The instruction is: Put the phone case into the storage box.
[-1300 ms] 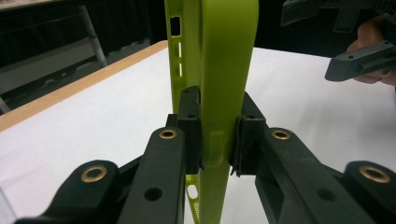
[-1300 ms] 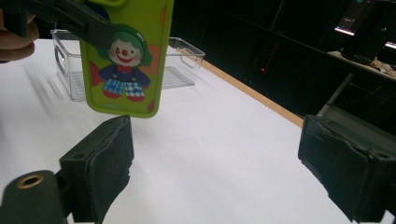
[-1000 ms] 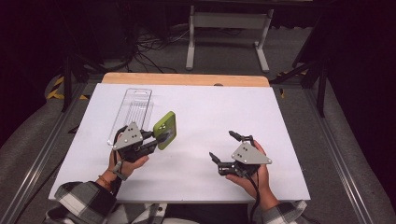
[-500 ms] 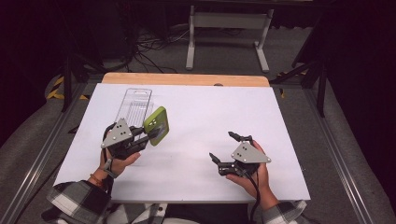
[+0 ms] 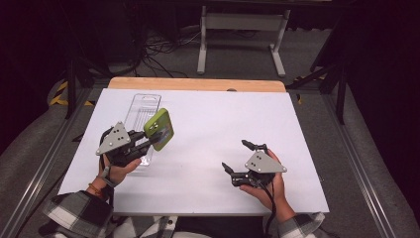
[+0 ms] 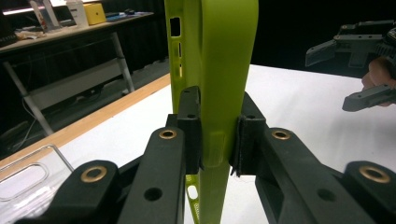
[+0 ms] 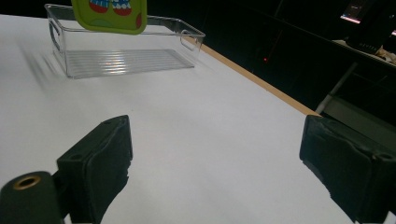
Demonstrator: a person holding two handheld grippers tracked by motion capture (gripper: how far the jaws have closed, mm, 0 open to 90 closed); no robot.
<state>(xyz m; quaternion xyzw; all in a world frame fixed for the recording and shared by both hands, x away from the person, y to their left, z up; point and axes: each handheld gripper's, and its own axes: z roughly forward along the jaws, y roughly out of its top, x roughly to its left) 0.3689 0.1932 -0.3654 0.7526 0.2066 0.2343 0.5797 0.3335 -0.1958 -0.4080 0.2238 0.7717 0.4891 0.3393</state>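
Note:
A lime-green phone case (image 5: 160,129) hangs above the left part of the white table, in front of a clear plastic tray (image 5: 143,105). My left gripper (image 5: 147,140) is shut on the case's edge. In the left gripper view the two pads clamp the case (image 6: 224,56) on both sides, and the case stands upright between them (image 6: 218,140). My right gripper (image 5: 235,155) rests low over the table at the right, open, with nothing between its jaws (image 7: 217,154). From there the case's lower edge (image 7: 109,14) and the tray (image 7: 121,60) lie farther off.
The white tabletop (image 5: 213,124) ends in a wooden strip (image 5: 198,84) at the far side. Beyond it stand a metal frame (image 5: 237,29) and cables on the dark floor. The right gripper (image 6: 359,70) shows far off in the left gripper view.
My left gripper has carried the green case to the left and slightly upward, toward the tray. The right gripper has stayed where it was.

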